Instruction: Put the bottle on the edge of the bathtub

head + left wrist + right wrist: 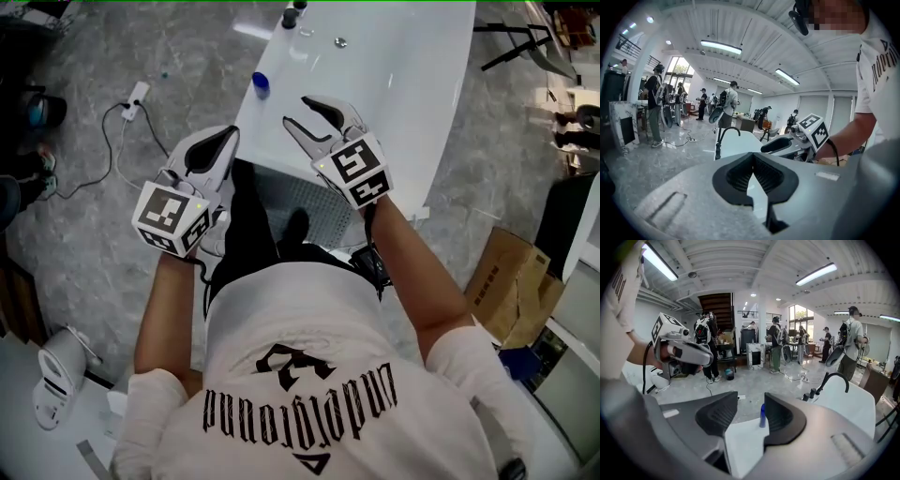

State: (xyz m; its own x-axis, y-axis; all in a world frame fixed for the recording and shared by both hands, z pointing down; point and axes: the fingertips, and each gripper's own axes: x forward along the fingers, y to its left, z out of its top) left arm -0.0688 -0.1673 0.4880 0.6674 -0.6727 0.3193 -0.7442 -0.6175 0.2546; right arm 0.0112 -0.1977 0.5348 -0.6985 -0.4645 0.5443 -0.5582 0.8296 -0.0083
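Empty claws hovering over the bathtub (394, 84)
The right claw (298, 111) is gaping wide and the left claw (225, 141) is sitting closed, neither holding anything. The blue bottle (261, 84) is standing on the rim just ahead of them, so a stray sweep risks toppling it.

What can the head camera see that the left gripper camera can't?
Only the head view shows the blue bottle standing on the edge of the bathtub, plus the cardboard box on the floor. Only the left gripper view shows the ceiling lights and the big windows. Both show the white bathtub and the right tongs, which are open and empty.
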